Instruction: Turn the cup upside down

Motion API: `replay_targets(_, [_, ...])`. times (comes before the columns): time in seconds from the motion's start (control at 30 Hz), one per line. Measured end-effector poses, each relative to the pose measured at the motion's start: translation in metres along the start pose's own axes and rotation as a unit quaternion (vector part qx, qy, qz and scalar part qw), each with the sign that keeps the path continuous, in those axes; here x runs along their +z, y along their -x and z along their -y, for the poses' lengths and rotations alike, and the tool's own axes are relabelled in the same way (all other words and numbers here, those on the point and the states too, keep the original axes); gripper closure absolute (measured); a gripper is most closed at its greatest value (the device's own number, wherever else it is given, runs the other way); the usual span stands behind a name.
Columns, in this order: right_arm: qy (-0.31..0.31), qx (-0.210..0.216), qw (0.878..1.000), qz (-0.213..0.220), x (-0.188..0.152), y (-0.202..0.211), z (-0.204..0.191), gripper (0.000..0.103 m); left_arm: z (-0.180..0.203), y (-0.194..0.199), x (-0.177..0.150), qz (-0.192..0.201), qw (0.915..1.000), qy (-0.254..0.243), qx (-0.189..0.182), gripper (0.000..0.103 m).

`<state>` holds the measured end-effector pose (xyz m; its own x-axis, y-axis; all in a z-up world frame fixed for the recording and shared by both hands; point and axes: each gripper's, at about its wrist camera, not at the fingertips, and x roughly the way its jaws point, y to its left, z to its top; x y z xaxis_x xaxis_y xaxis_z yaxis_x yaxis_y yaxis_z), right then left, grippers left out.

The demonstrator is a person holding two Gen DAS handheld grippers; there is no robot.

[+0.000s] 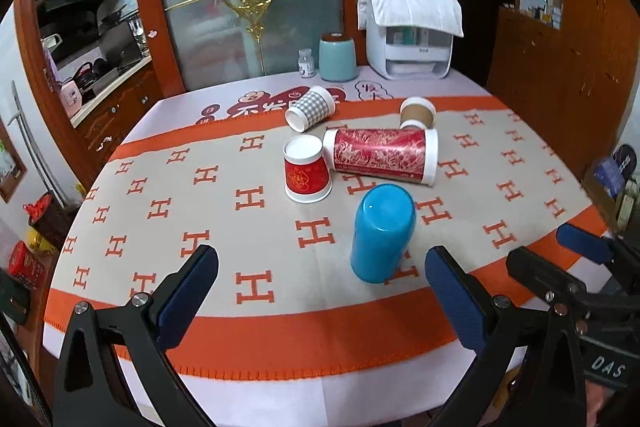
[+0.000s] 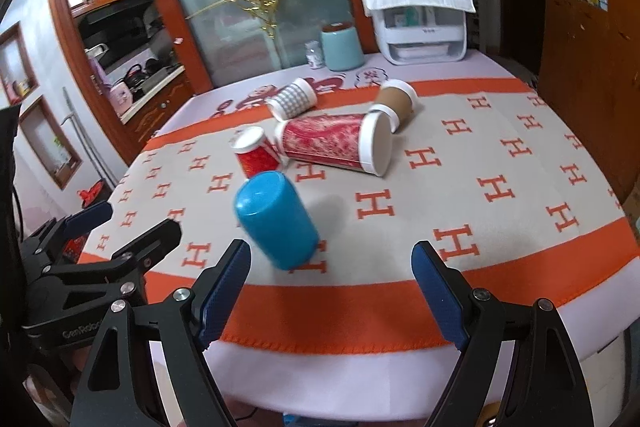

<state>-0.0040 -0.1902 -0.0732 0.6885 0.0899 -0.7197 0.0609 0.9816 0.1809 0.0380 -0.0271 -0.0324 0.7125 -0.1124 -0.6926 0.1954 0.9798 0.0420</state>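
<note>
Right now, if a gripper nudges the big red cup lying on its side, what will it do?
The big red cup lies on its side, so it would likely roll, probably curving since one end is wider. It looks like paper: likely light, dentable. The small red cup sits close by and may get bumped.

- The blue cup (image 1: 382,233) (image 2: 276,221) is a plain, glossy, smooth-sided cylinder of plastic look, with no handle or print.
- It stands upside down on the tabletop (image 1: 248,331) (image 2: 500,227): its closed base faces up and its mouth is down against the H-patterned cloth.
- In both views it appears to lean slightly, though the fisheye lens may cause that.
- It sits near the tabletop's front orange band, toward the front edge, touching nothing else.
</note>
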Motion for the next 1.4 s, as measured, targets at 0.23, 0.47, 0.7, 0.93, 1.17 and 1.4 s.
replay_targets(0.23, [0.0, 0.018, 1.0, 0.014, -0.001, 0.052, -0.014, 0.019, -0.001, 0.03, 0.0, 0.009, 0.9994, 0.028, -0.02, 0.001])
replay_targets(0.47, [0.001, 0.02, 0.999, 0.04, -0.001, 0.095, -0.023, 0.018, 0.004, 0.056, -0.003, 0.048, 0.9978, 0.031, 0.033, 0.001])
replay_targets(0.7, [0.013, 0.009, 0.998, 0.062, -0.002, 0.115, -0.035, 0.018, 0.001, 0.065, -0.007, 0.056, 0.9967, 0.04, 0.043, 0.001])
replay_targets(0.93, [0.008, 0.015, 0.998, 0.061, -0.005, 0.119, -0.041, 0.018, -0.004, 0.068, -0.012, 0.052, 0.9961, 0.055, 0.044, 0.001])
replay_targets(1.17, [0.01, 0.014, 0.998, 0.059, -0.005, 0.117, -0.045, 0.018, -0.011, 0.068, -0.017, 0.044, 0.9958, 0.069, 0.042, 0.001])
replay_targets(1.4, [0.017, 0.015, 0.998, 0.055, -0.005, 0.114, -0.052, 0.018, -0.015, 0.068, -0.018, 0.042, 0.9951, 0.079, 0.044, 0.001])
